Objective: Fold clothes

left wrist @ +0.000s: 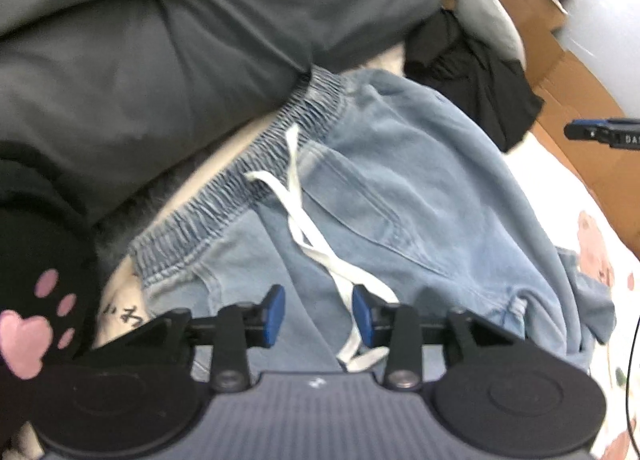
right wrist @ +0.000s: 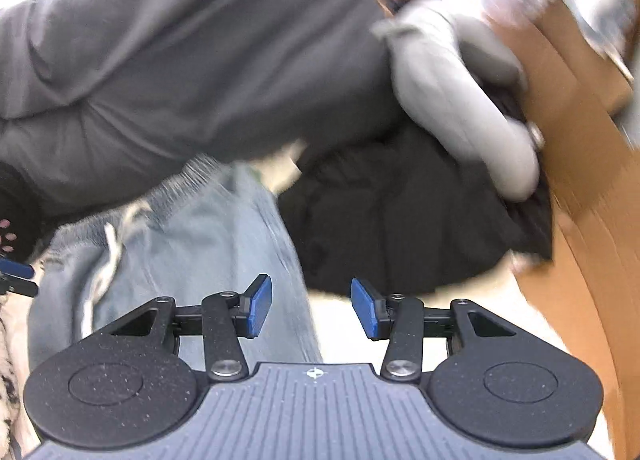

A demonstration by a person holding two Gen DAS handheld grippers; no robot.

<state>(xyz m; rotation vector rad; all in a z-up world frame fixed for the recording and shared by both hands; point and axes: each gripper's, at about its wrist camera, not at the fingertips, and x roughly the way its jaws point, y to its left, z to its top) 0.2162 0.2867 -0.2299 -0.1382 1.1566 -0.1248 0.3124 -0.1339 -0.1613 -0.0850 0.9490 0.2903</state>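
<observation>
Light blue denim pants (left wrist: 400, 187) with an elastic waistband (left wrist: 248, 175) and a white drawstring (left wrist: 304, 219) lie spread on a pale printed sheet. My left gripper (left wrist: 319, 312) hangs just over them below the waistband, jaws open, and the drawstring runs past its right pad (left wrist: 362, 312) without being pinched. In the blurred right wrist view the pants (right wrist: 192, 244) are at lower left. My right gripper (right wrist: 312, 306) stands open over their right edge with nothing between its pads. One of its fingers (left wrist: 592, 131) shows at the right edge of the left wrist view.
A dark grey garment (left wrist: 160, 39) lies beyond the waistband. A black garment (left wrist: 480, 71) and a light grey one (right wrist: 460, 99) are heaped at the right against a cardboard box (left wrist: 580, 99). A black item with pink paw prints (left wrist: 36, 300) sits at the left.
</observation>
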